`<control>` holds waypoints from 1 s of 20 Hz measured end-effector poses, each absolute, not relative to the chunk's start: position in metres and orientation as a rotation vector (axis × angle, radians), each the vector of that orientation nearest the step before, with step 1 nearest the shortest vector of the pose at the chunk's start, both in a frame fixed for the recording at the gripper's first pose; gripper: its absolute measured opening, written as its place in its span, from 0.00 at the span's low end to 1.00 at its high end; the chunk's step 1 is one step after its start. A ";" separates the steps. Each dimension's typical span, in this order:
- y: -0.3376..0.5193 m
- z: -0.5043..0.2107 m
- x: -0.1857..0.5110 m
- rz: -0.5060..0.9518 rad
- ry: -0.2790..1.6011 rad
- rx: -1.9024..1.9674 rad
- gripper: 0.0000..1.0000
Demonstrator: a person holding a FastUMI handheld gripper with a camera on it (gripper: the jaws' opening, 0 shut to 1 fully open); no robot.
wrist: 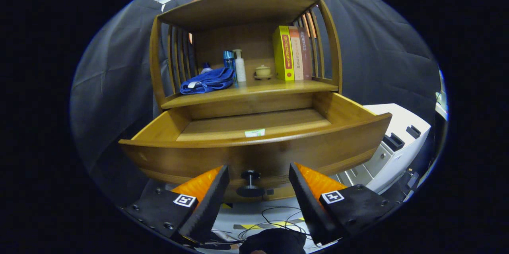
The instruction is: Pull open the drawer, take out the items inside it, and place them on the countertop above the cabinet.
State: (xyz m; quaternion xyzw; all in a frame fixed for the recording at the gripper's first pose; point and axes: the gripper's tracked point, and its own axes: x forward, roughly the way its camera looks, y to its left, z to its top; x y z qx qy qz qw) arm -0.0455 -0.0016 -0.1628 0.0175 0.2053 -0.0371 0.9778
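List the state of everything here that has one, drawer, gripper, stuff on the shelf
Drawer: pulled open, inside looks bare apart from a small sticker.
Drawer knob: free, between the fingers, not gripped.
Gripper: open, fingers either side of the knob.
Blue cloth: crumpled on the shelf.
Pump bottle: upright.
Books: standing upright.
Small lidded pot: lid on.

Gripper: square fiducial tags, screws.

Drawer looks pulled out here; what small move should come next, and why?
Probably lift the gripper above the drawer front to look inside. Its fingers stand open on either side of the knob without pressing it. The visible drawer floor shows just a small label; the front board hides the near part.
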 end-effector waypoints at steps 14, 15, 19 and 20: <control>0.009 -0.123 0.066 0.005 0.598 -0.014 0.99; 0.006 -0.127 0.073 -0.005 0.633 -0.023 0.99; -0.003 -0.144 0.107 -0.033 0.741 0.002 0.99; -0.006 -0.151 0.112 -0.039 0.773 -0.019 0.99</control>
